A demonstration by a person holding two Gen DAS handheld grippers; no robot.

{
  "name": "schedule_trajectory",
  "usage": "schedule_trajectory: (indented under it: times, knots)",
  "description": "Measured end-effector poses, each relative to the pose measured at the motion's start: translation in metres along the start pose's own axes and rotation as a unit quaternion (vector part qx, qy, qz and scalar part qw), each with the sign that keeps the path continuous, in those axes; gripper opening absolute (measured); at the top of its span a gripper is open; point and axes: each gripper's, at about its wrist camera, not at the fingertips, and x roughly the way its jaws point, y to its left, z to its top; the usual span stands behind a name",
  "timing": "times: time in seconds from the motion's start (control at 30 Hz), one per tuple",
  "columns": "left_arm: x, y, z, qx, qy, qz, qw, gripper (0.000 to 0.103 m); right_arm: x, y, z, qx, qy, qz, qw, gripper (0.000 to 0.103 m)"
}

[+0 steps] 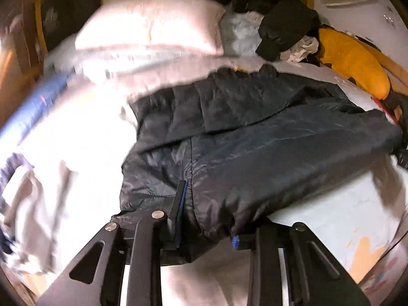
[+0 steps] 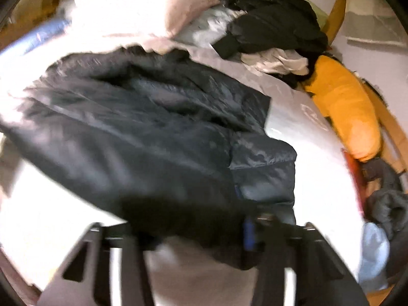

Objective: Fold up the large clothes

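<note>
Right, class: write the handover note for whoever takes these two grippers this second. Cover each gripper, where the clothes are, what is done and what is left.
Left gripper: fabric of the dark navy jacket lies between its fingers at the near hem; whether it is clamped is unclear.
Right gripper: the jacket hem drapes over its fingers; the view is blurred and the grip cannot be told.
The jacket lies spread across the white bed, partly folded over itself.
A pile of dark clothes waits by the pink pillow, with a yellow cushion beside it.
Done: jacket laid out, first fold apparently begun.
Left: finish folding it, then the pile.
</note>
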Motion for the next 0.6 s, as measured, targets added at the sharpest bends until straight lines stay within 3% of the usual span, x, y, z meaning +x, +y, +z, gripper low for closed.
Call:
schedule_trajectory:
  times: [0.1, 0.23, 0.37, 0.5, 0.6]
  knots:
    - [-0.020, -0.007, 0.005, 0.049, -0.020, 0.012, 0.9985, 0.024, -0.014, 0.002, 0.001, -0.008, -0.021, 0.011, 1.000, 0.016]
    - [-0.038, 0.010, 0.003, 0.024, 0.005, -0.010, 0.9997, 0.023, -0.040, 0.003, -0.003, -0.017, -0.045, 0.050, 0.998, 0.014]
    - [-0.060, 0.018, -0.008, 0.029, 0.011, -0.021, 0.9993, 0.023, -0.062, 0.012, -0.028, -0.014, -0.045, 0.096, 0.994, 0.014]
    - [-0.076, 0.017, 0.000, 0.045, 0.023, -0.011, 0.9987, 0.026, -0.073, 0.023, -0.030, -0.033, -0.047, 0.081, 0.995, 0.015]
    - [-0.074, 0.019, 0.017, 0.053, 0.024, 0.006, 0.9983, 0.030, -0.076, 0.018, -0.011, -0.021, -0.056, 0.062, 0.996, 0.021]
